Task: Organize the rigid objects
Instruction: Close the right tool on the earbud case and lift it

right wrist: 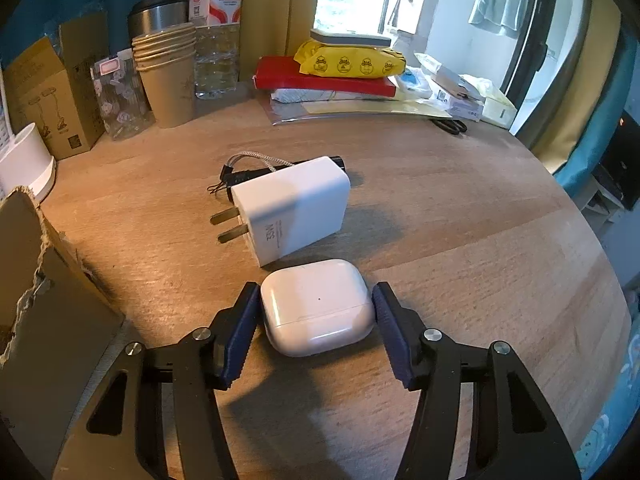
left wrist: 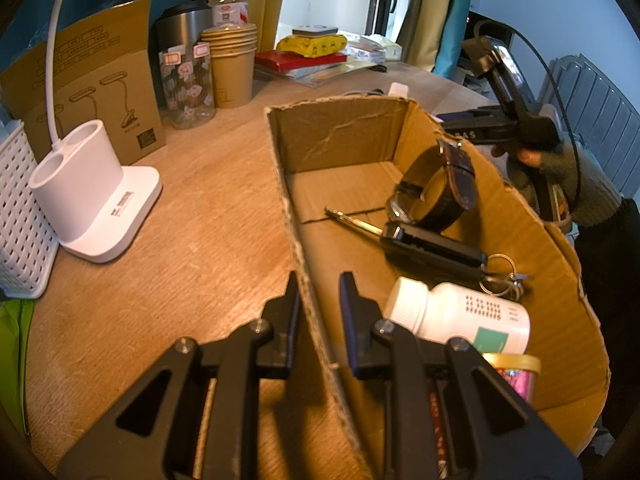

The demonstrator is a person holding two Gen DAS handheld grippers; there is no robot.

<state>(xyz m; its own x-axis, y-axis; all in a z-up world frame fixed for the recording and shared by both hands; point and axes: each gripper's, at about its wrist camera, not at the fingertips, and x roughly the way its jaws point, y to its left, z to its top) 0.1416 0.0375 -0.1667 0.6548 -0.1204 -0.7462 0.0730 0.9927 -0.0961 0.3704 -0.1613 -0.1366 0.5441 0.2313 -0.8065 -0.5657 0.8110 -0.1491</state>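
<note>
So the right gripper (right wrist: pixel 316 320) is sitting low over the table (right wrist: pixel 460 240) with its jaws half-wide around the white earbud case (right wrist: pixel 316 306); the case is lying flat between the pads, the left pad looking like it's just about touching one side and a small gap showing on the other, so I wouldn't call it gripped yet. Just beyond the case the white charger (right wrist: pixel 294 210) is lying on its side, prongs pointing left, nearly touching the case; behind that a small black item with a braided cord (right wrist: pixel 256 168) is waiting too.

Over on the other side, the left gripper (left wrist: pixel 318 300) is pinching narrow on the near wall of the cardboard box (left wrist: pixel 296 208), one finger outside and one inside, holding it steady; inside the box a watch (left wrist: pixel 436 188), a car key (left wrist: pixel 432 246), a white pill bottle (left wrist: pixel 460 314) and a pink-lidded tub (left wrist: pixel 516 372) are already lying.

My read: we're at the grab step for the case. Next move is calling for squeezing evenly on both flat sides without nudging the charger, then lifting and carrying it left over the torn box edge; smooth rounded plastic, so it could be slipping if pinched off-centre.
</note>
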